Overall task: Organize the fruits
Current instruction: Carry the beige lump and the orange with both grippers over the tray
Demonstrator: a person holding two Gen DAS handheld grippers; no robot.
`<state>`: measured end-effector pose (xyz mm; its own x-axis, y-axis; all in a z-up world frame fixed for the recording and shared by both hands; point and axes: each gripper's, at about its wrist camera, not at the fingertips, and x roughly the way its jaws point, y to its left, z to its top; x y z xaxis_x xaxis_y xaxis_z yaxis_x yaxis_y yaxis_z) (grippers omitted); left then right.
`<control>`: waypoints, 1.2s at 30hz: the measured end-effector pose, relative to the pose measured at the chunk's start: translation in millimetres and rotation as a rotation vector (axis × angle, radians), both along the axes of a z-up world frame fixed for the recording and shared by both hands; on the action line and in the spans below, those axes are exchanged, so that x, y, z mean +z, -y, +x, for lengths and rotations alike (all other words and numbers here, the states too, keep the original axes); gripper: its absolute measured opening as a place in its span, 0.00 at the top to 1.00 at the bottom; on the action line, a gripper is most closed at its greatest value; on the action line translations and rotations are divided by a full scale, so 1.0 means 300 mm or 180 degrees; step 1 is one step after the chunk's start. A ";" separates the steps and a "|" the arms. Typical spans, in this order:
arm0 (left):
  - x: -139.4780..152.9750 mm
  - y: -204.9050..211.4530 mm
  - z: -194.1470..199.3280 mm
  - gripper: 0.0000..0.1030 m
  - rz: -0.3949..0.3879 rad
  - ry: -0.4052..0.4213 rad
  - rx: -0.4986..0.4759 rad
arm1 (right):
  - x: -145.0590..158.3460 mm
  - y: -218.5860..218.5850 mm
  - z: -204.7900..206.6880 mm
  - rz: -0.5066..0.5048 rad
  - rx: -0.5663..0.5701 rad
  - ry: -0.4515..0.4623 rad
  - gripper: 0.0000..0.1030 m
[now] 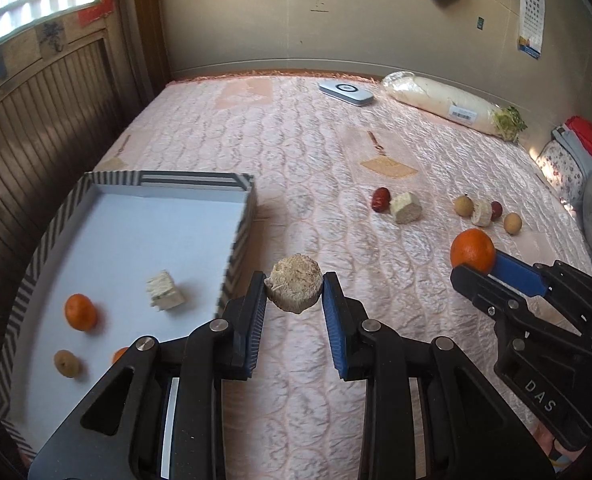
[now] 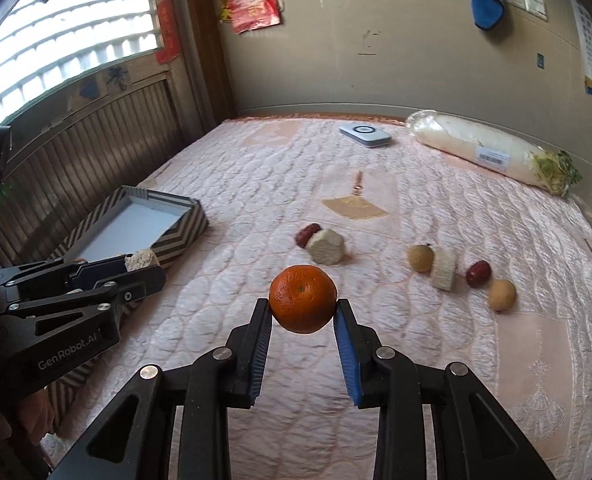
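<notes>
In the left wrist view, the left gripper [image 1: 295, 294] is closed on a pale cut chunk [image 1: 294, 283], pinched at its sides between the blue pads and held above the pink quilt [image 1: 336, 152] just right of the striped tray [image 1: 240, 224]. The tray already holds a tangerine [image 1: 80, 312], a second chunk [image 1: 165, 291] and a small brown fruit [image 1: 67, 363], with another orange item half hidden behind the gripper frame. The step in hand looks like carrying this chunk over the near wall and setting it down; to do it well, I would lift clear of the wall, move left to the bare floor between the resting pieces, lower until it nearly touches, and only then part the fingers, so it neither tumbles nor knocks the tangerine rolling. In the right wrist view, the right gripper [image 2: 303, 308] grips an orange [image 2: 302, 304] by its widest part, above the quilt and well apart from the tray [image 2: 184, 236]. It is round and smooth, so the squeeze should hold steady, and it had best wait until the left gripper [image 2: 146, 266] is out of the way. Left on the quilt: a red date [image 2: 307, 234] touching a chunk [image 2: 327, 247], and farther right two brown fruits, another chunk and a date.
</notes>
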<state>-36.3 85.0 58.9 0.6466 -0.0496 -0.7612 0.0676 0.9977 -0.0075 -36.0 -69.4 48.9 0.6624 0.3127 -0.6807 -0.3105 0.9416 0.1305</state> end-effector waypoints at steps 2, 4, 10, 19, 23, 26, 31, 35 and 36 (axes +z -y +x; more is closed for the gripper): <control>0.008 -0.033 -0.005 0.73 0.0011 0.0023 0.0061 | 0.005 -0.037 -0.002 -0.0004 0.0077 0.0005 0.70; 0.015 -0.066 -0.009 0.73 0.0020 0.0041 0.0115 | 0.008 -0.073 -0.005 -0.0018 0.0145 0.0010 0.70; 0.028 -0.159 -0.012 0.73 0.0037 0.0085 0.0261 | 0.013 -0.184 -0.005 -0.0075 0.0345 0.0015 0.70; 0.033 -0.305 0.003 0.73 0.0085 0.0098 0.0495 | 0.031 -0.331 0.016 -0.0126 0.0614 0.0034 0.70; 0.029 -0.360 0.028 0.73 0.0103 0.0084 0.0580 | 0.032 -0.402 0.031 -0.0166 0.0742 0.0045 0.70; 0.023 -0.398 0.058 0.73 0.0090 0.0048 0.0641 | 0.034 -0.451 0.053 -0.0199 0.0815 0.0060 0.70; 0.003 -0.455 0.104 0.73 0.0037 -0.0051 0.0734 | 0.032 -0.504 0.097 -0.0211 0.0893 0.0040 0.70; -0.022 -0.484 0.131 0.73 -0.0004 -0.0144 0.0783 | 0.018 -0.550 0.132 -0.0226 0.0976 -0.0012 0.70; -0.027 -0.488 0.135 0.73 -0.0006 -0.0161 0.0793 | 0.014 -0.563 0.142 -0.0239 0.0991 -0.0020 0.70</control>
<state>4.3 231.4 50.8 0.6002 0.1051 -0.7929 -0.1811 0.9835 -0.0067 6.6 99.5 53.0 0.5386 0.4484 -0.7133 -0.5845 0.8086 0.0670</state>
